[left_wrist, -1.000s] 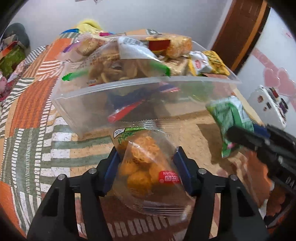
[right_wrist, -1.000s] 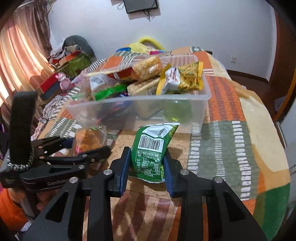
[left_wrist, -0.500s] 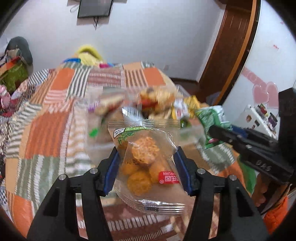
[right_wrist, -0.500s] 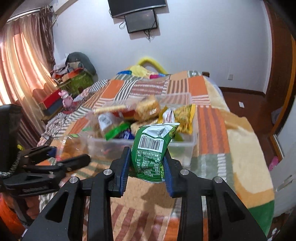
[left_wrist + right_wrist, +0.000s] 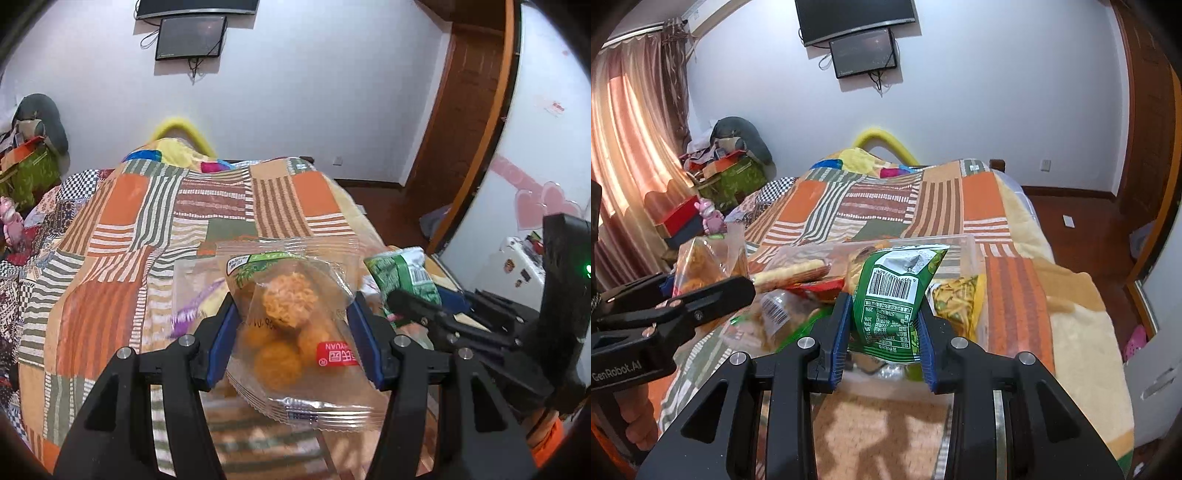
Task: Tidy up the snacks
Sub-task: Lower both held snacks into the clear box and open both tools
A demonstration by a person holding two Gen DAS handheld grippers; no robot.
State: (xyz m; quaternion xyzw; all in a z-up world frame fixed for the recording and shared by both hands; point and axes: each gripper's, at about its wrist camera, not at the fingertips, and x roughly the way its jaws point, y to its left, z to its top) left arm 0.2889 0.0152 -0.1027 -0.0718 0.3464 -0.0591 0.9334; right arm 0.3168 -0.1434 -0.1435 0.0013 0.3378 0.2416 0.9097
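Observation:
My left gripper (image 5: 293, 339) is shut on a clear packet of orange snack balls (image 5: 291, 325) and holds it raised above the bed. My right gripper (image 5: 884, 328) is shut on a green snack packet with a barcode (image 5: 894, 295), held up in front of a clear plastic bin (image 5: 964, 245) filled with several snack packets. In the left wrist view the green packet (image 5: 402, 273) and the right gripper (image 5: 417, 306) show to the right. In the right wrist view the left gripper (image 5: 713, 291) and its packet (image 5: 701, 262) show to the left. The bin is mostly hidden in the left wrist view.
A patchwork orange, green and brown blanket (image 5: 886, 199) covers the bed. A yellow snack packet (image 5: 956, 299) lies at the bin's right end. Cluttered boxes and bags (image 5: 724, 166) stand at the far left by the curtain. A wooden door (image 5: 469, 122) is on the right.
Both grippers have risen with their packets. The bin has dropped low in both views and the far wall and screen have come into view.

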